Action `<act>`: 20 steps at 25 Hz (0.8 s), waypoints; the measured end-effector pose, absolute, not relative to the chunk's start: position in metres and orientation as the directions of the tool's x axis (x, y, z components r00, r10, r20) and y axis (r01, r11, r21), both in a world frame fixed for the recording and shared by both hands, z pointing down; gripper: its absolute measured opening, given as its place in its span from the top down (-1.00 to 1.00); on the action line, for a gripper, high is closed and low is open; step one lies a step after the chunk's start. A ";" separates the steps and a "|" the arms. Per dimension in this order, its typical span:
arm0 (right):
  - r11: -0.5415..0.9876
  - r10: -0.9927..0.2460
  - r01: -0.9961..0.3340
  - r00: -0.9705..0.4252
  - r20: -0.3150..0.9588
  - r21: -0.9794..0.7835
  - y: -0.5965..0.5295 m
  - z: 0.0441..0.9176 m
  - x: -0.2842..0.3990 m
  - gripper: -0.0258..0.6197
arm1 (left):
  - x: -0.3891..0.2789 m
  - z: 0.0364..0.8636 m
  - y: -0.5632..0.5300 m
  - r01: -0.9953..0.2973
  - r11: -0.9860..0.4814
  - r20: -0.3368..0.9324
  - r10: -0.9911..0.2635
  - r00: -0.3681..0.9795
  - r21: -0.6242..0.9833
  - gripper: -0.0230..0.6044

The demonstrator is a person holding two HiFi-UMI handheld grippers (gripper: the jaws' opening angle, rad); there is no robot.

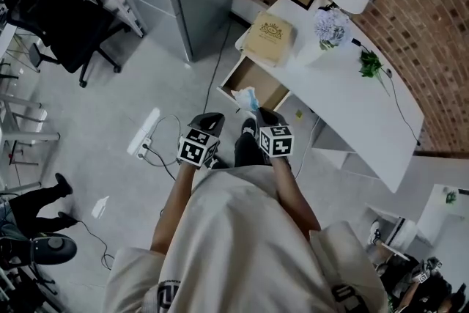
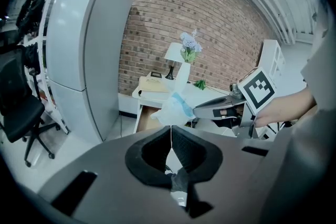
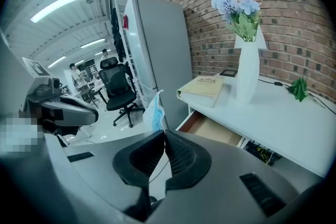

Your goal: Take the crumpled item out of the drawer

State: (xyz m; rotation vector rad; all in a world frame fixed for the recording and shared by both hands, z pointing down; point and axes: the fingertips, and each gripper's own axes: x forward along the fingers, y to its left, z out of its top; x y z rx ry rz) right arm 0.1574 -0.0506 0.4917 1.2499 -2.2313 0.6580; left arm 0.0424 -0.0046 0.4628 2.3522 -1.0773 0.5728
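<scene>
Before drawer (image 1: 265, 83), left claw (image 2: 170, 128), right claw (image 3: 164, 131) level, pinching mask (image 2: 176, 107)

Soft cloth mask (image 3: 154, 110) hanging at matt ribbed pads (image 3: 181, 153), bare wood drawer (image 3: 215, 131) lying beyond them, smooth desk (image 3: 283, 118), rough brick wall (image 3: 294, 18)

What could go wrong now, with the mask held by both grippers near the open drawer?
1. The left gripper pinches only a thin string of the crumpled mask, so it could slip free.
2. The right gripper is shut at the mask's edge too. Pulling the two apart might snap a loop or tear it.
3. If dropped, it would likely land in the open drawer or on the floor.
</scene>
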 end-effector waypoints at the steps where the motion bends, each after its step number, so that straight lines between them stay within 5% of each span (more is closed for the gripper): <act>1: 0.461 -0.631 -0.871 -0.456 0.627 -0.169 -0.051 0.491 0.158 0.82 | 0.043 0.462 -0.005 -0.780 -0.572 0.553 -0.576 0.602 0.253 0.87; 20: 0.495 -0.616 -0.859 -0.454 0.643 -0.132 -0.052 0.492 0.151 0.82 | 0.042 0.465 -0.009 -0.773 -0.585 0.551 -0.572 0.607 0.245 0.87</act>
